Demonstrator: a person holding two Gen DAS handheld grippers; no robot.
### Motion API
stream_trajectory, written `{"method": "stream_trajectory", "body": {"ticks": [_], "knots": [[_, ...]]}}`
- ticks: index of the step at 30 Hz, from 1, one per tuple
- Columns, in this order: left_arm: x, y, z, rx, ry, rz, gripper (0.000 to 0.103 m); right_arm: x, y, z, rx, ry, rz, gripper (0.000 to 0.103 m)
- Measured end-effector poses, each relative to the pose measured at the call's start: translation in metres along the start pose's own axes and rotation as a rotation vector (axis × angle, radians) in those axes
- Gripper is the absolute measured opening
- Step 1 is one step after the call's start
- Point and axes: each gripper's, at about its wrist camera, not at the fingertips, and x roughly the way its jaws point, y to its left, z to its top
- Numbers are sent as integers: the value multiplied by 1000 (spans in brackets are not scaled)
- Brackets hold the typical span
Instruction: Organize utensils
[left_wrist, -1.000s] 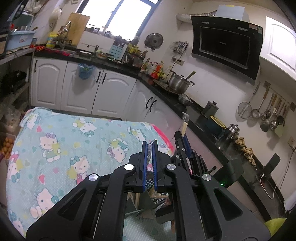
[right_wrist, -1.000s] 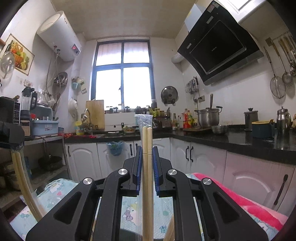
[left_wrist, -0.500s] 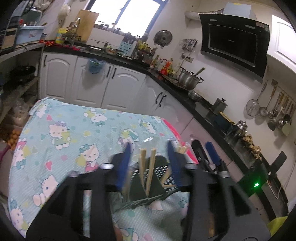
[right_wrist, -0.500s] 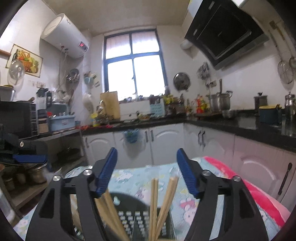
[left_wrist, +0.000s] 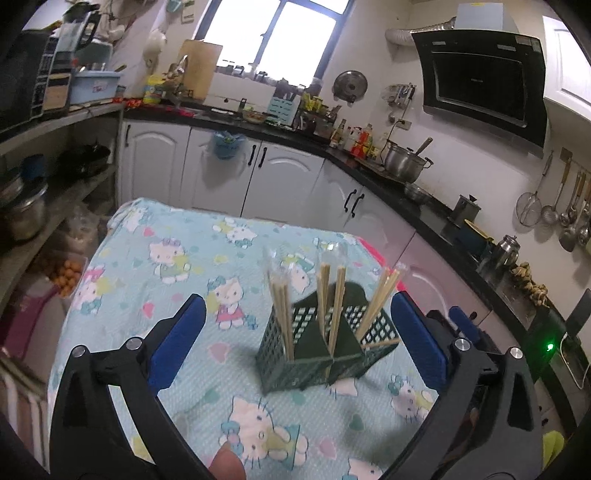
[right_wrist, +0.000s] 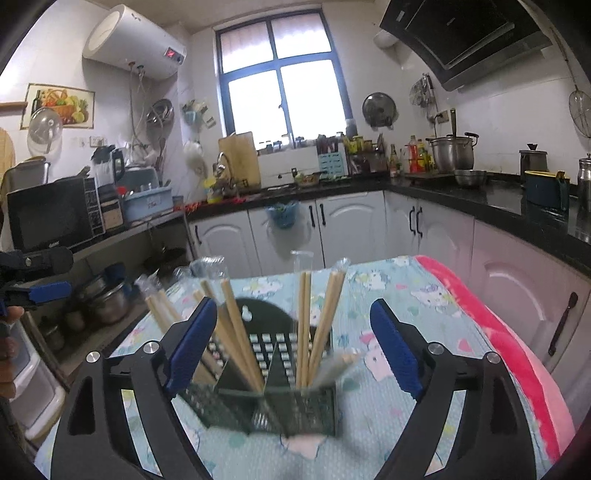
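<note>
A dark green mesh utensil holder (left_wrist: 317, 350) stands on the Hello Kitty tablecloth (left_wrist: 177, 266). Several pairs of wooden chopsticks (left_wrist: 330, 299) in clear sleeves stand in its compartments. My left gripper (left_wrist: 295, 336) is open and empty, its jaws wide on either side of the holder, above and in front of it. In the right wrist view the same holder (right_wrist: 266, 384) with chopsticks (right_wrist: 314, 328) sits close between the blue pads of my open, empty right gripper (right_wrist: 291, 347). The left gripper's tip (right_wrist: 40, 291) shows at the left edge of that view.
White cabinets (left_wrist: 221, 173) and a black counter (left_wrist: 417, 206) with pots run behind and to the right of the table. A pink cloth (right_wrist: 509, 343) covers the table's right edge. Shelves with pots (left_wrist: 26, 206) stand at the left.
Both grippers were shut on wrapped chopsticks one second ago. Both have opened and pulled back; those chopsticks now stand in the holder.
</note>
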Motion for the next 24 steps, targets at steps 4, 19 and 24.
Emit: {"method": "stream_trajectory", "body": {"ticks": [4, 19, 24], "knots": [[-6, 1, -18, -13, 15, 18, 92, -19, 1, -5, -21, 29, 13, 87], [-17, -14, -92, 12, 87, 93, 92, -62, 4, -42, -94, 187, 25, 97], [-18, -18, -116, 35, 76, 152, 92, -74, 7, -67, -117, 208, 9, 97]]}}
